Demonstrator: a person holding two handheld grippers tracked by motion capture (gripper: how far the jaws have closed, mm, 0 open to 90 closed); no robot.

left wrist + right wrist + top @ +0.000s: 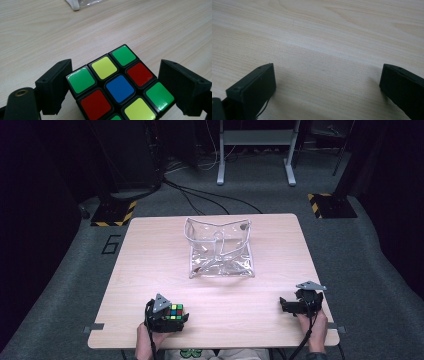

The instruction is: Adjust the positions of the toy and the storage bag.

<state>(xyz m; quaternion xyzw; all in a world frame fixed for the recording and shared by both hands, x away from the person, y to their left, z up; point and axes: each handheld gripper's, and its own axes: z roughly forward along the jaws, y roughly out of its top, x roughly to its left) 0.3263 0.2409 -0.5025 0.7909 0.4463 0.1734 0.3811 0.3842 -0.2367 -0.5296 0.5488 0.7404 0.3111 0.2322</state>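
High view: the left gripper sits at the near left of the table, the clear bag well beyond. Left gripper view: both jaws clamp the puzzle cube. Right gripper view: the right gripper stands wide, nothing between its jaws.

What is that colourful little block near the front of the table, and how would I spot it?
Start at the light wooden table and look to its near left corner, in front of the clear plastic bag. There the left gripper has its black jaws shut on a Rubik's cube. Its scrambled green, yellow, red and blue squares set it apart.
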